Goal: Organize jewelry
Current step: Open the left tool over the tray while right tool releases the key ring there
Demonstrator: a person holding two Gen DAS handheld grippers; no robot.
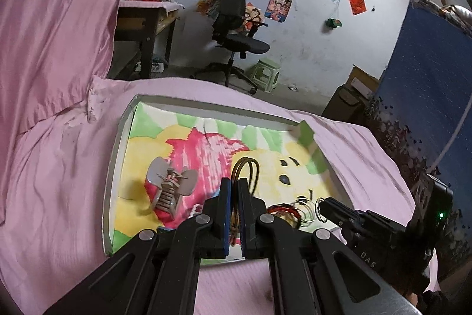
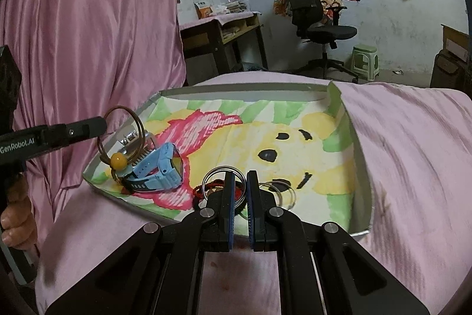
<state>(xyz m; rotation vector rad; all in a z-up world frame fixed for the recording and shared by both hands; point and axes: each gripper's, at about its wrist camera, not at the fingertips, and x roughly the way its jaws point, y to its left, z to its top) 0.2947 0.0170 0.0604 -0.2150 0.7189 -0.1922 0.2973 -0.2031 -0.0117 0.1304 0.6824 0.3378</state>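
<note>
Black left gripper (image 1: 234, 182) clamps brown wire hoops (image 1: 246, 169) above the painted tray (image 2: 361, 167) on the pink bed (image 1: 59, 167); right gripper (image 2: 241, 176) pinches a silver ring (image 2: 219, 171) near the tray's near edge. Sorting is midway, it seems; next, each piece needs placing apart.

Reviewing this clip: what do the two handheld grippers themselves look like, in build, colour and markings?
Both are matte black linkage frames with round silver pivot pins. The left gripper and right gripper have flat black fingers lined with blue pads. From the right wrist view, the left unit's side reads "GenRobot.AI" in white. From the left wrist view, the right unit's body shows "DAS" lettering and a small green light.
</note>
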